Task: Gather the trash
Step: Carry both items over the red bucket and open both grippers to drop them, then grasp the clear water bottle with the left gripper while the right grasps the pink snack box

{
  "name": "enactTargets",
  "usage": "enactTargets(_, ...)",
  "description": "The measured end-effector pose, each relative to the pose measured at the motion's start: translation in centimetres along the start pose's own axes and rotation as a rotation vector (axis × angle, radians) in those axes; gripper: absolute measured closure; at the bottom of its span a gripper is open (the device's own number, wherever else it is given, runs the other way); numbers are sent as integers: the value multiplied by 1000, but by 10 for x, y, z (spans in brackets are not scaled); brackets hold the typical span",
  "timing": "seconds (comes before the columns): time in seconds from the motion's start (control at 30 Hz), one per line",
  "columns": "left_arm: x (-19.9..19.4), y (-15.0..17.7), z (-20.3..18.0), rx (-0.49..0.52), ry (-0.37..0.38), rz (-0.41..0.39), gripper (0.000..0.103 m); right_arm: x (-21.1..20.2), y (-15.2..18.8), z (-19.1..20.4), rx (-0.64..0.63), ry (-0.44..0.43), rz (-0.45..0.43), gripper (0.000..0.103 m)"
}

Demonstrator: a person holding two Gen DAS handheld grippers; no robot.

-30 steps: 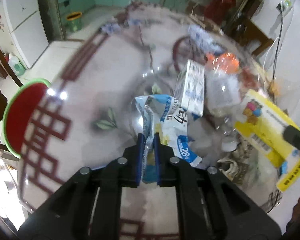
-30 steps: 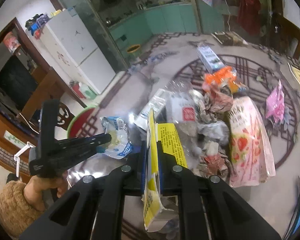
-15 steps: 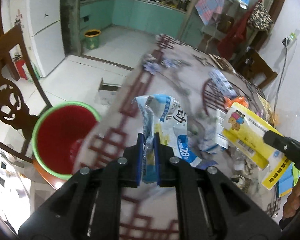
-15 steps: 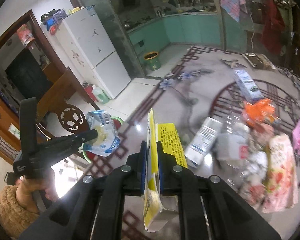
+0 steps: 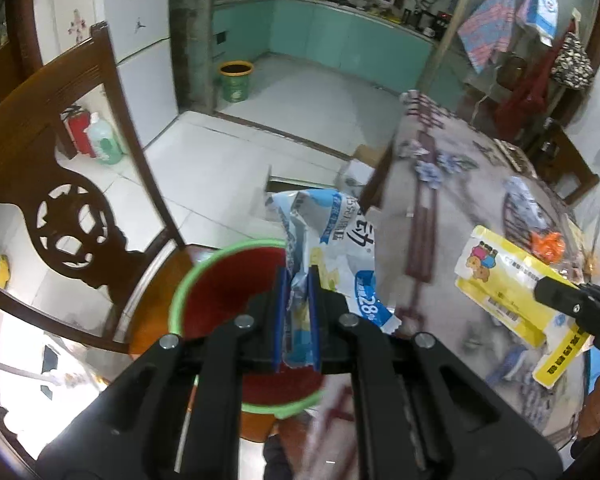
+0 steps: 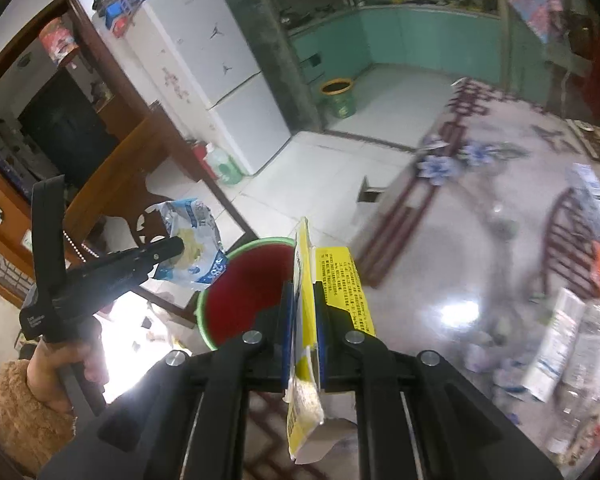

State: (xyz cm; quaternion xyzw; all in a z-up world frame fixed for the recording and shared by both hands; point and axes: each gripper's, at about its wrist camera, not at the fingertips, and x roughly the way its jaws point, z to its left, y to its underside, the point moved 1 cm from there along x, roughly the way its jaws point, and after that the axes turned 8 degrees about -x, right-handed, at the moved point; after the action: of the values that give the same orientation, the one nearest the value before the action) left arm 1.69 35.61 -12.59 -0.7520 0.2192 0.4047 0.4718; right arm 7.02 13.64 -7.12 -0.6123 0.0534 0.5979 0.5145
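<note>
My left gripper (image 5: 298, 276) is shut on a crumpled white and blue wrapper (image 5: 332, 232) and holds it over the near rim of a red bin with a green rim (image 5: 180, 292) that sits on a wooden chair seat. In the right wrist view this left gripper (image 6: 176, 246) and the wrapper (image 6: 194, 236) hang left of the bin (image 6: 208, 292). My right gripper (image 6: 302, 288) is shut on a flat yellow carton (image 6: 342, 284), just right of the bin, above the table edge. The carton (image 5: 500, 280) also shows at the right of the left wrist view.
A carved wooden chair back (image 5: 72, 184) stands left of the bin. More trash, with bottles and cartons (image 6: 572, 328), lies on the glossy patterned table (image 6: 460, 240) to the right. A person's hand in a fuzzy sleeve (image 6: 24, 392) holds the left gripper. A green bucket (image 5: 235, 82) stands far off on the tiled floor.
Both grippers have swept left from the pile of trash on the table to the red bin at the table's edge, each still shut on its piece of trash.
</note>
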Motion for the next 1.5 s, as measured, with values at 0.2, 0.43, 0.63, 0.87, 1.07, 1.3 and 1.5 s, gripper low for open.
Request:
enactTargets(0.2, 13, -10, 25, -7, -18, 26, 93, 58, -18, 25, 27, -91, 74, 94)
enactTargets(0.43, 24, -19, 37, 5, -15, 46, 93, 89, -29, 41, 31, -105, 115, 88)
enactTargets(0.63, 23, -16, 38, 18, 3, 42, 71, 81, -34, 41, 56, -51, 58, 51)
enactTargets(0.87, 10, -13, 32, 47, 9, -1, 53, 54, -30, 36, 50, 25, -4, 50)
enactTargets(1.07, 2, -9, 11, 87, 32, -18, 51, 29, -14, 19, 87, 69, -32, 45)
enactTargets(1.3, -3, 1, -39, 157, 99, -14, 51, -10, 18, -8, 150, 156, -51, 44)
enactTargets(1.5, -6, 22, -110, 248, 163, 3, 51, -61, 58, -49, 220, 240, -85, 38)
